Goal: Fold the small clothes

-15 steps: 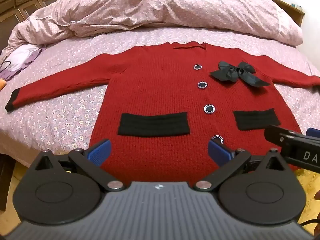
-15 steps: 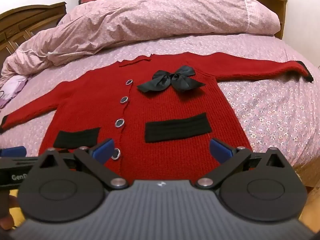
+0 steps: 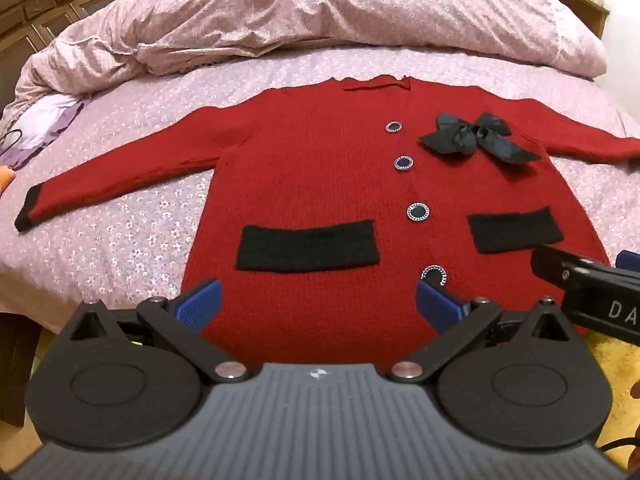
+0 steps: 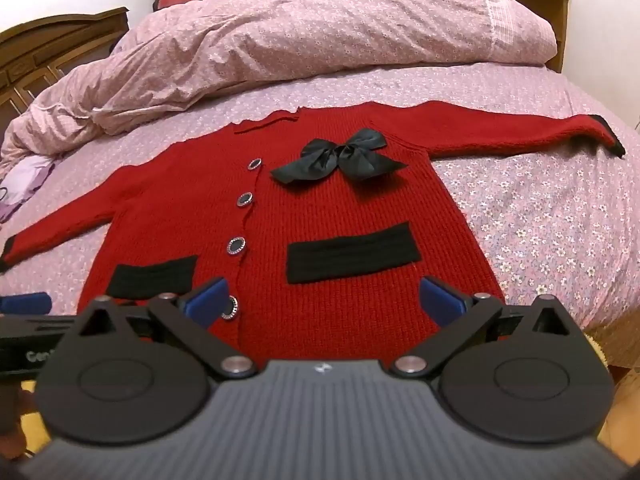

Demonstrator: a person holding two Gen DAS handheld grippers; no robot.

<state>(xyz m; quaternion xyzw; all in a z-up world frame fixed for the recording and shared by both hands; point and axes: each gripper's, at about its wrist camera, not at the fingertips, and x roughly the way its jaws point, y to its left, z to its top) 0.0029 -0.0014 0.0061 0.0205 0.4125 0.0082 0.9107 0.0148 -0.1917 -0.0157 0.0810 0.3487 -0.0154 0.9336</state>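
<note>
A small red knit cardigan point(image 3: 320, 168) lies flat and face up on the bed, both sleeves spread out. It has black pocket bands, a black bow point(image 3: 476, 138) and a row of round buttons. It also shows in the right wrist view point(image 4: 344, 216). My left gripper point(image 3: 318, 304) is open and empty, above the hem on the left half. My right gripper point(image 4: 324, 300) is open and empty, above the hem on the right half. Its body shows at the right edge of the left wrist view point(image 3: 592, 292).
A crumpled pink duvet point(image 3: 320, 12) is heaped at the far side of the bed. A pale purple cloth point(image 3: 36, 132) lies at the left. The floral pink sheet point(image 4: 540, 220) surrounds the cardigan. A wooden headboard point(image 4: 48, 48) stands at the left.
Both grippers have moved slightly forward towards the cardigan's hem. The cardigan has not moved.
</note>
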